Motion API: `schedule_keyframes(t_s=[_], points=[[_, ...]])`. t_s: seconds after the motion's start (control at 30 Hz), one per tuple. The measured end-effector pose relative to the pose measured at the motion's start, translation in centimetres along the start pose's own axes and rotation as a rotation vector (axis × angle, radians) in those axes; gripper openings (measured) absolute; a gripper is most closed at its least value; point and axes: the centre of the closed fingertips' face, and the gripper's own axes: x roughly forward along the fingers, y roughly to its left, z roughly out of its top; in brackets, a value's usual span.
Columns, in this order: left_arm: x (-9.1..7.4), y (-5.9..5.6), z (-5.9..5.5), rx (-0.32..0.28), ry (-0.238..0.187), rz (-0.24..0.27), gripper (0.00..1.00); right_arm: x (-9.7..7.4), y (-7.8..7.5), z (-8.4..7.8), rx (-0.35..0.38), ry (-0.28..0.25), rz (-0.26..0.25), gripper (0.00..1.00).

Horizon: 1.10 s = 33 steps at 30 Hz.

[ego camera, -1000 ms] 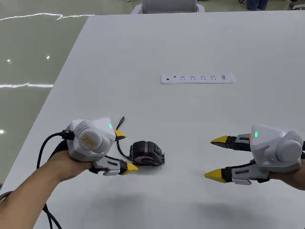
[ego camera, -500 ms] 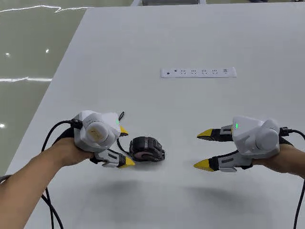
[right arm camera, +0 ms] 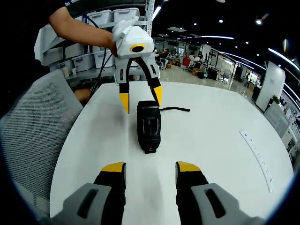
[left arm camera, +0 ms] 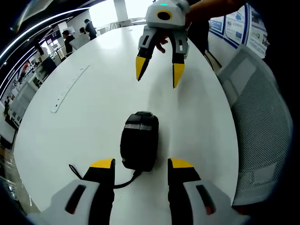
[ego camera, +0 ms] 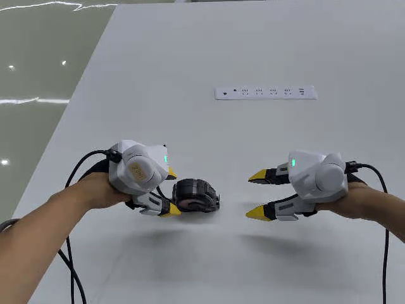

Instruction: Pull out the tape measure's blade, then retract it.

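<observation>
A black tape measure (ego camera: 195,195) lies on the white table (ego camera: 253,57), its blade fully inside and a black wrist strap trailing behind it. My left gripper (ego camera: 171,191) is open, its yellow tips flanking the rear of the tape measure (left arm camera: 139,140) without touching it. My right gripper (ego camera: 257,194) is open too, a short way to the right of the case, pointing at it. From the right gripper view the tape measure (right arm camera: 149,124) sits ahead of my open jaws, with the left gripper (right arm camera: 140,100) just behind it. The right gripper (left arm camera: 158,69) also shows in the left gripper view.
A white power strip (ego camera: 265,93) lies further back on the table. The table's left edge runs beside a glossy floor (ego camera: 38,76). Black cables trail from both grippers. A mesh chair back (left arm camera: 262,117) stands at the table's near side.
Both grippers have moved inward toward the tape measure: the left now has its tips around the case's rear, the right has come closer from the right. The tape measure has not moved.
</observation>
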Motion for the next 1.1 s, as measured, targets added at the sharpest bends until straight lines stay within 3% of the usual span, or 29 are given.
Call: schedule_keyframes(t_s=[0.4,0.8,1.1], points=[[1.2,0.1,0.2,0.050,0.029,-0.027,0.38,3.1,0.1,0.4,-0.053,0.031,0.063,0.36],[2.2,0.1,-0.1,0.082,0.056,-0.053,0.33,5.4,0.0,0.2,-0.071,0.059,0.086,0.30],[2.2,0.3,0.0,0.086,0.050,-0.054,0.29,6.9,0.0,0.0,-0.093,0.079,0.103,0.24]])
